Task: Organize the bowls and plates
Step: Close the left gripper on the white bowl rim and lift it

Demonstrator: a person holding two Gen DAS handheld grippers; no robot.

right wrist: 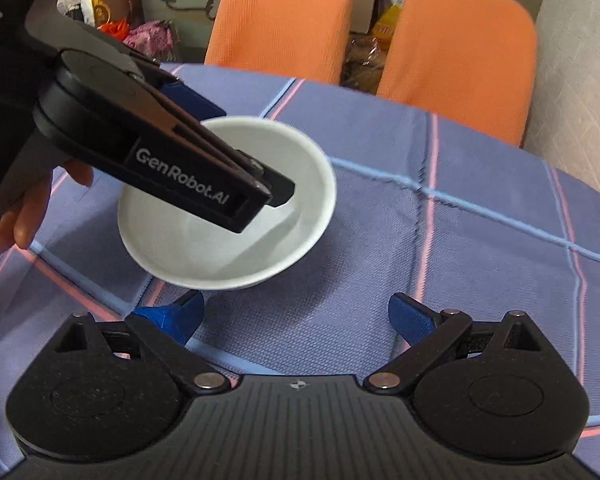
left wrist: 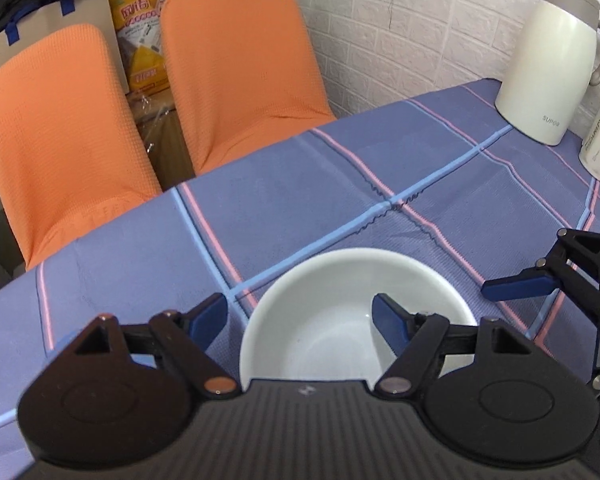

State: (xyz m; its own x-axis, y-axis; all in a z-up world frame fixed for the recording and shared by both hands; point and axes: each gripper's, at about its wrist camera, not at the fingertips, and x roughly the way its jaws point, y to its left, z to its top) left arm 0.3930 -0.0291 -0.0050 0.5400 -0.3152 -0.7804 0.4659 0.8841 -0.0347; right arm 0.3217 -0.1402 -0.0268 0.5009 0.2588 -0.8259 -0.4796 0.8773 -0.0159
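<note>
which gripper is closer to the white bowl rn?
Left. The left gripper is open astride the white bowl rim, one finger inside, one outside. The right gripper is open too, off to the side over the tablecloth, clear of the bowl.

White bowl [left wrist: 320,320], blue tablecloth [left wrist: 300,184] with pink and pale-blue check lines, orange chairs [left wrist: 236,68], cream jug [left wrist: 552,64]

Table [left wrist: 340,184] draped in blue cloth with pink and pale-blue lines, two orange-covered chairs [left wrist: 236,64] drawn up at its far edge, white brick-patterned wall [left wrist: 412,20] behind, cardboard box [left wrist: 80,12] beyond the chairs.
</note>
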